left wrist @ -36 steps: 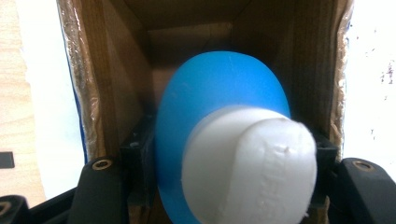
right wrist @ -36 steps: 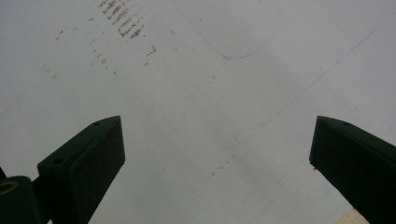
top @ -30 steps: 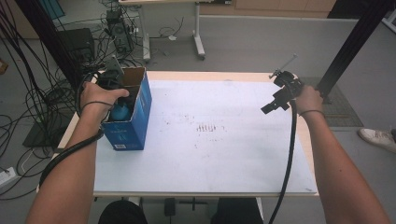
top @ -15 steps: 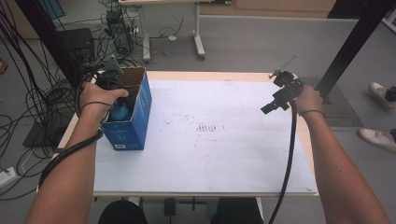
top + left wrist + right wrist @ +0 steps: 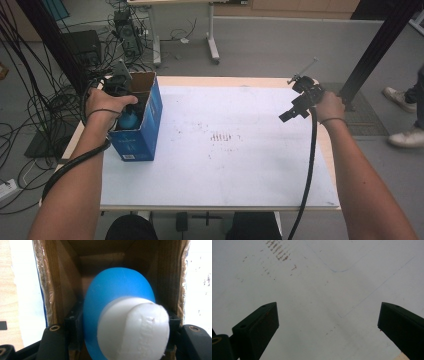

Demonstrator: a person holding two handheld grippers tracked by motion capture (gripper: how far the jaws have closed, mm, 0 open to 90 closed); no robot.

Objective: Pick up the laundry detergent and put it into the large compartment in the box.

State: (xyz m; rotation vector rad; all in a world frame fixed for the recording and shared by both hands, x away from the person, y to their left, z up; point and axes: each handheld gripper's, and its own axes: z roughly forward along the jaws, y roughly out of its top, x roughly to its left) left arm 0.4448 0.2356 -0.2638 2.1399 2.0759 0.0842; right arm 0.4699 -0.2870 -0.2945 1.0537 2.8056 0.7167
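While the person's left hand (image 5: 103, 104) hovers over the open top of a tall blue cardboard box with a brown inside (image 5: 146, 125), the left gripper (image 5: 120, 327) reaches down into that box with its jaws clamped on a blue plastic bottle with a white cap (image 5: 117, 297). Seen from the left gripper view, the black jaws press the bottle from either side, the white cap sits nearest the camera, and the blue body points deeper between the brown cardboard walls. From the high view a patch of the blue bottle shows just under the hand, inside the box mouth.

That box stands upright at about nine o'clock on the white-topped worktop (image 5: 225, 175), close to its left edge, with a small printed label low on its near face.

Well apart, at about two o'clock on the worktop, the right hand (image 5: 330, 106) holds the right gripper (image 5: 290, 114) above the surface, its black cable trailing back along the forearm. Its jaws stand wide apart with nothing between them, and the right gripper view (image 5: 329, 322) looks down on bare white surface with faint brown specks and thin pencil-like lines.

A person's white shoes (image 5: 405, 135) stand on the grey floor off to three o'clock.
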